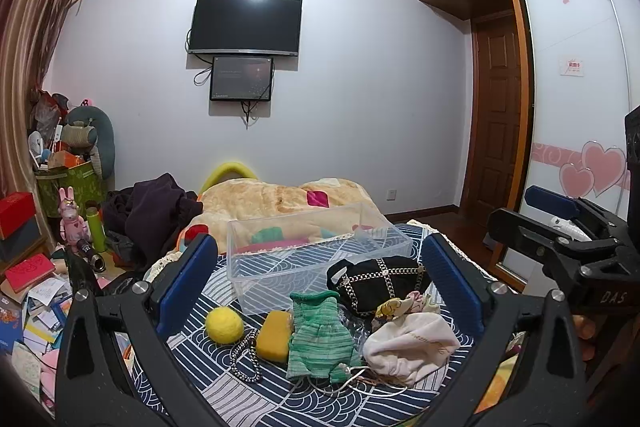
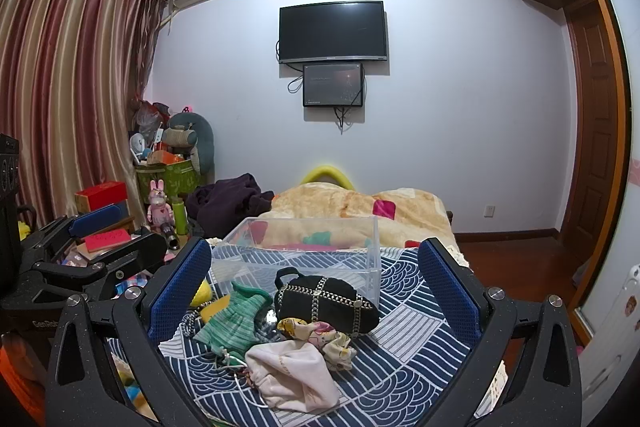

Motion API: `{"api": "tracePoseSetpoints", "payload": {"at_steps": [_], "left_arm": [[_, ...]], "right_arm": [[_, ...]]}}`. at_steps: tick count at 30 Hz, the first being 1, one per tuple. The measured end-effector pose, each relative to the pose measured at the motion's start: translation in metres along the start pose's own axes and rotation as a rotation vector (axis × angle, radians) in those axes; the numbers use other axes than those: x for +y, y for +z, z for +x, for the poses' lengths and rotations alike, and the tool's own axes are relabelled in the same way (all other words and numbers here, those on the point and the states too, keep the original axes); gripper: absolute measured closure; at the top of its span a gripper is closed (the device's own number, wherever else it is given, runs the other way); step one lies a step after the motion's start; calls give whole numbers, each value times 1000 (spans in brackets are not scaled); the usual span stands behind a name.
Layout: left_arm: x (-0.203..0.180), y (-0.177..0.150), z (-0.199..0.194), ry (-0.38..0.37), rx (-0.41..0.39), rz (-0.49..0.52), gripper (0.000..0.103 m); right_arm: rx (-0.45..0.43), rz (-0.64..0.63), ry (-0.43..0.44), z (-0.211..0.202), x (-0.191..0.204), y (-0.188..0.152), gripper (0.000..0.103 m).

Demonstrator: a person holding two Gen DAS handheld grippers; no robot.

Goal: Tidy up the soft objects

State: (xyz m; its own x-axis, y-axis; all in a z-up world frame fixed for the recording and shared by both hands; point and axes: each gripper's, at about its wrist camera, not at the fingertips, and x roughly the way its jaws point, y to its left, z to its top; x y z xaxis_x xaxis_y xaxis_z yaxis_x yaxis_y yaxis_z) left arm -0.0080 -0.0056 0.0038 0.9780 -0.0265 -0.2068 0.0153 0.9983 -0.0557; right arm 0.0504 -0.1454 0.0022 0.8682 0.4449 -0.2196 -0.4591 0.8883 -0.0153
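Note:
Soft objects lie on a blue-and-white patterned bed cover (image 1: 224, 393): a yellow ball (image 1: 224, 324), a yellow sponge (image 1: 274, 335), a green knitted garment (image 1: 318, 337), a black chain-trimmed bag (image 1: 376, 283), a white pouch (image 1: 410, 345) and a printed cloth (image 2: 320, 339). An empty clear plastic box (image 1: 304, 255) stands behind them. My left gripper (image 1: 316, 287) is open above the pile. My right gripper (image 2: 316, 287) is open above the bag (image 2: 326, 303), the pouch (image 2: 292, 373) and the garment (image 2: 234, 319). Both are empty.
A beige blanket (image 1: 280, 201) and dark clothes (image 1: 154, 213) lie behind the box. Left of the bed the floor holds books, boxes, a pink rabbit toy (image 1: 72, 223) and a green bin (image 1: 72, 187). A wardrobe (image 1: 568, 75) and a door (image 1: 498, 115) stand at right.

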Motion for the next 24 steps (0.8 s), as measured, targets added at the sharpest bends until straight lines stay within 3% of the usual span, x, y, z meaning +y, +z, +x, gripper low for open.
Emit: {"api": "tracePoseSetpoints", "payload": {"at_steps": [8, 11, 15, 17, 19, 24], "left_arm": [[9, -6, 13, 9, 35, -18, 0], [22, -12, 26, 0, 74, -50, 0], [47, -24, 48, 46, 128, -93, 0], [59, -29, 59, 63, 155, -110, 3], [69, -35, 72, 77, 189, -119, 15], [90, -52, 103, 138, 279, -135, 25]], "right_arm": [[38, 6, 10, 13, -5, -9, 0], [85, 19, 10, 26, -10, -16, 0], [148, 44, 15, 42, -20, -25, 0], [177, 57, 15, 50, -24, -30, 2], [209, 65, 22, 57, -27, -34, 7], [283, 95, 41, 84, -37, -41, 18]]}}
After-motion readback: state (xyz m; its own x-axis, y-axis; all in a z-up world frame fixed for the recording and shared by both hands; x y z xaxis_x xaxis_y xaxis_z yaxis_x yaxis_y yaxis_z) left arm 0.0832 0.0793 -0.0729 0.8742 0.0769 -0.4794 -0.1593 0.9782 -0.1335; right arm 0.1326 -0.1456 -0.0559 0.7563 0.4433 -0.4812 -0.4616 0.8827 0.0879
